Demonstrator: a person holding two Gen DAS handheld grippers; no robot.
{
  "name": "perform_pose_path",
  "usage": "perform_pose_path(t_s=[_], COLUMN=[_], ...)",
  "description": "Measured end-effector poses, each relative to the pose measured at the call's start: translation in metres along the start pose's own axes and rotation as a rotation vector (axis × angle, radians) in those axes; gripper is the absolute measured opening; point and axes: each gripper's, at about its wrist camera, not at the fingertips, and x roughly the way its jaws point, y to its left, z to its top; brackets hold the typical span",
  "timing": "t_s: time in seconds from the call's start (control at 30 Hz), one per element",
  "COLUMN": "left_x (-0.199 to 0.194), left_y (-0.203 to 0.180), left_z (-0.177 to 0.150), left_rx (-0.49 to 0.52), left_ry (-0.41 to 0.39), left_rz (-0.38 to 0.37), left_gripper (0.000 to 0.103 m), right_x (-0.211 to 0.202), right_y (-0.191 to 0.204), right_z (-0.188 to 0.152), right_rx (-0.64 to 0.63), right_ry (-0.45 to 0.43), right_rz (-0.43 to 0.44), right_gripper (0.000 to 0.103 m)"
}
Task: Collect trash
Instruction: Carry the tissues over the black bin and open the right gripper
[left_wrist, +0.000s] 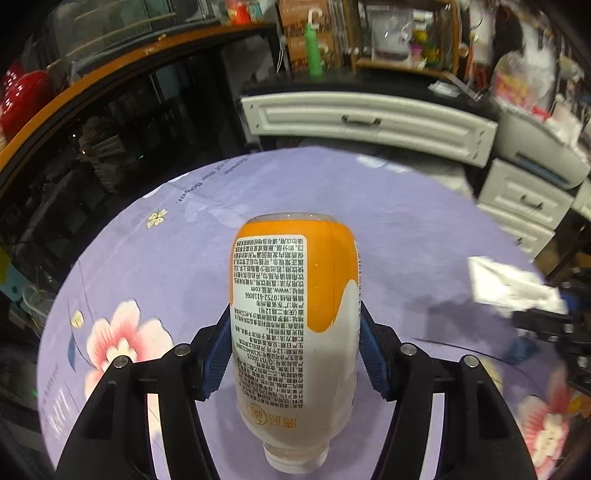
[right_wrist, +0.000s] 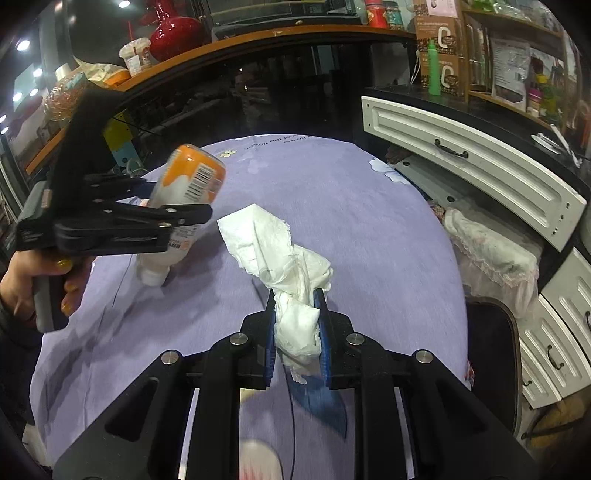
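Note:
My left gripper (left_wrist: 295, 325) is shut on an orange and white plastic bottle (left_wrist: 295, 332), held cap toward the camera above the purple tablecloth (left_wrist: 147, 258). The right wrist view shows this bottle (right_wrist: 184, 188) tilted, cap down near the cloth, in the left gripper (right_wrist: 177, 210). My right gripper (right_wrist: 298, 301) is shut on a crumpled white tissue (right_wrist: 284, 258), whose loose end trails forward over the cloth (right_wrist: 351, 206). The tissue (left_wrist: 509, 284) and the right gripper (left_wrist: 546, 325) also show at the right edge of the left wrist view.
White drawer cabinets (right_wrist: 469, 162) stand along the right of the table. A curved wooden counter (right_wrist: 229, 40) with a red vase (right_wrist: 173, 33) runs behind. A dark chair (right_wrist: 495, 354) with a lace-covered item (right_wrist: 491, 254) sits at the table's right edge.

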Motion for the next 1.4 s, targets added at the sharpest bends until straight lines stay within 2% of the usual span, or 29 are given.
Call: perform_pose_path(t_s=[0.37,0.87,1.2,1.4], left_x=[-0.060,-0.124,-0.142,-0.137], left_y=[-0.030,-0.081,-0.139,-0.176], left_z=[-0.038,-0.069,-0.067,-0.057], left_rx=[-0.125,-0.257,-0.242,-0.183], left_ry=[-0.133,-0.263,-0.327,-0.332], left_rz=[-0.071,-0.185,-0.250,-0.286], left_gripper=[0.061,0.061,0.061,0.061], right_x=[-0.051,-0.120,-0.146,-0.135], right_y=[-0.011,-0.028,-0.076,-0.124], right_z=[-0.048,-0.108,-0.143,-0.154], right_rx=[0.049,0.105,0.203,0.260], right_ry=[-0.030,-0.080,-0.107,-0.081], right_rz=[-0.009,-0.039,-0.103,-0.187], right_gripper=[0.019,0.019,0.019,0.019])
